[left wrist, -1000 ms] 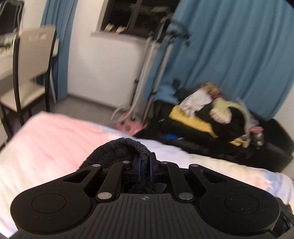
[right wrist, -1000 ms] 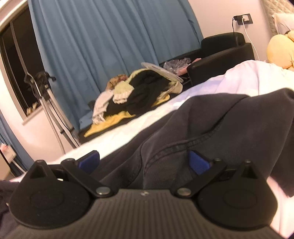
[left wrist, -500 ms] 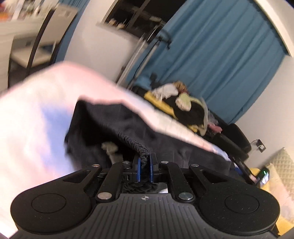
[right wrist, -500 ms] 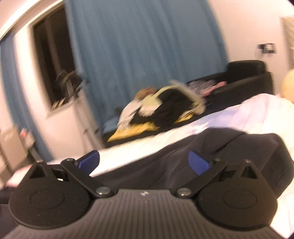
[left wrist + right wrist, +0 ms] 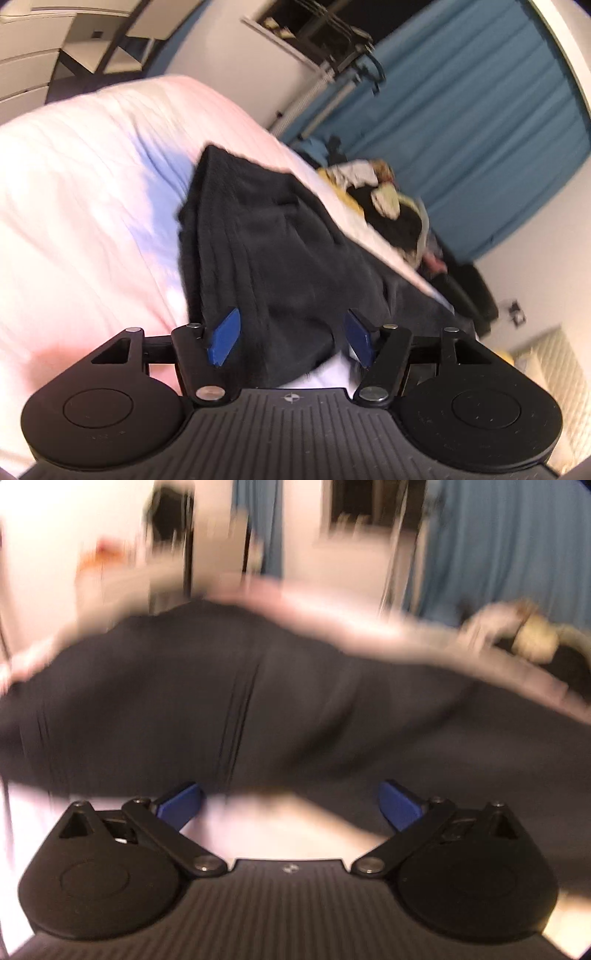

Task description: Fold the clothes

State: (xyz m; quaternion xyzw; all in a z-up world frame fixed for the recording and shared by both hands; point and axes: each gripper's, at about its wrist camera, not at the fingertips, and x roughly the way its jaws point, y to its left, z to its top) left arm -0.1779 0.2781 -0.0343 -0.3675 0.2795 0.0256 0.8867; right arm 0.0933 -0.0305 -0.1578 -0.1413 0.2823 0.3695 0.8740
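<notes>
A dark grey garment [image 5: 273,243] lies on the pale pink and white bed [image 5: 81,192]. In the left wrist view my left gripper [image 5: 291,338] is open just above the garment's near edge, with the blue pads [image 5: 223,338] on either side of the cloth and nothing held. In the blurred right wrist view the same garment [image 5: 258,709] spreads wide across the bed [image 5: 332,620]. My right gripper [image 5: 290,805] is open and empty at the garment's near edge.
A heap of mixed clothes [image 5: 388,199] lies on a black sofa beyond the bed, before blue curtains [image 5: 461,122]. A metal stand [image 5: 332,74] is by the window. White drawers [image 5: 26,74] are at far left.
My left gripper has let go of the garment's edge and opened, and the garment now lies down on the bed. The right gripper has swung to the left, still open.
</notes>
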